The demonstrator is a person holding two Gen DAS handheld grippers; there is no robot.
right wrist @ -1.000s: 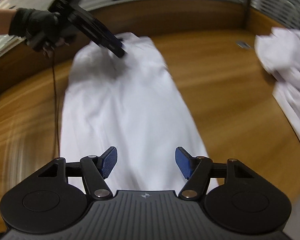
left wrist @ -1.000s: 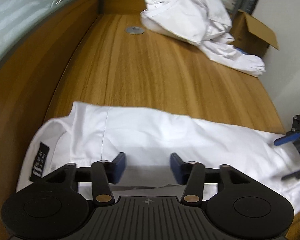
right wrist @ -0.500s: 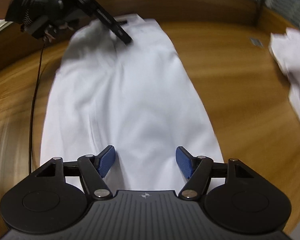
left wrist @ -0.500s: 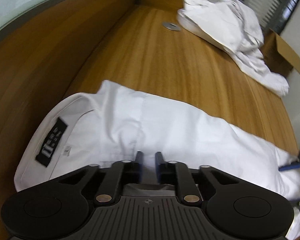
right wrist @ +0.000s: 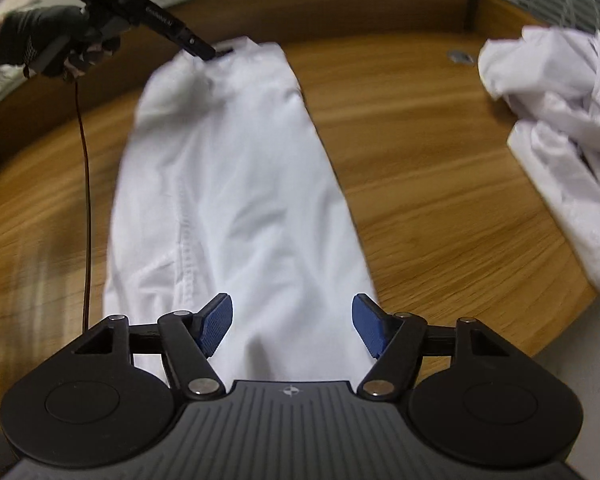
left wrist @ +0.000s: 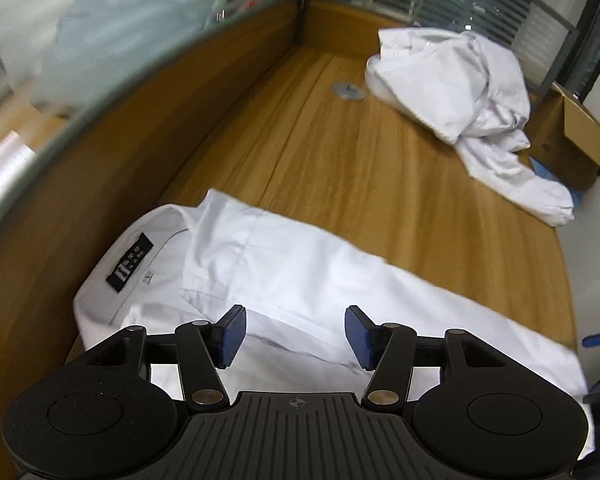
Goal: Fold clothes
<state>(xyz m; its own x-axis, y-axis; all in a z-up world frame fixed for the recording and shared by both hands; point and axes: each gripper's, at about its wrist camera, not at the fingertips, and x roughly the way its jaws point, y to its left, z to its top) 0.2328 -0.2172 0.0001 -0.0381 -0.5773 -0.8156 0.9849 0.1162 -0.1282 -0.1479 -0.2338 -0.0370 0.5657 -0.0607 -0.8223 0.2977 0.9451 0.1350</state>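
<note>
White cotton shirt [left wrist: 300, 280] is seen in the left wrist view, laid lengthwise on the wooden table [left wrist: 340, 168], folded to a long narrow strip, collar and black label [left wrist: 129, 263] at the near left. The left gripper [left wrist: 293, 336] hangs above the collar end; its jaws are opening, nothing pinched between them. A crumpled pile of white garments [left wrist: 460, 92] lies well apart, far right.

In the right wrist view the right gripper [right wrist: 292, 326] hovers over the hem end of the strip, jaws closing slightly yet wide, no cloth gripped. The gloved left hand [right wrist: 40, 40] is seen at the far collar end.

Fabric is judged light, limp, slightly slippery on itself; layers may slide. Hold is best taken at hem corners and collar-end edges, all layers pinched together.
</note>
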